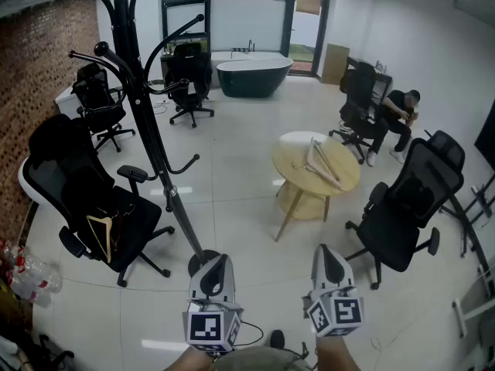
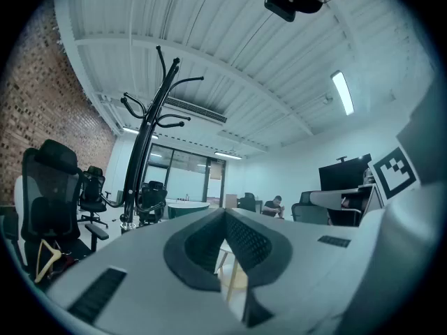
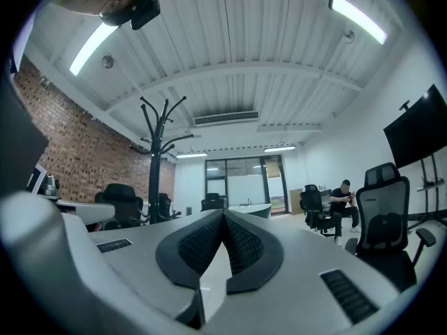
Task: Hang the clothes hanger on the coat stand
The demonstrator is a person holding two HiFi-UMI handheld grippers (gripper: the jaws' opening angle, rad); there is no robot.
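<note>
A black coat stand (image 1: 147, 122) rises at the left, its round base on the floor just ahead of my left gripper (image 1: 219, 263). A wooden clothes hanger (image 1: 100, 234) lies on the seat of a black office chair (image 1: 73, 188) left of the stand. More wooden hangers (image 1: 321, 163) lie on a round wooden table (image 1: 298, 168). My right gripper (image 1: 326, 253) hangs beside the left one, low in the head view. Both are shut and hold nothing. The left gripper view shows the stand (image 2: 143, 159) and the hanger (image 2: 45, 257); the right gripper view shows the stand (image 3: 155, 166).
Black office chairs (image 1: 406, 207) stand right of the table and further back. A dark bathtub (image 1: 254, 76) sits at the far wall. A person (image 1: 394, 118) sits at the back right. A brick wall (image 1: 31, 76) runs along the left, with bottles (image 1: 27, 273) at its foot.
</note>
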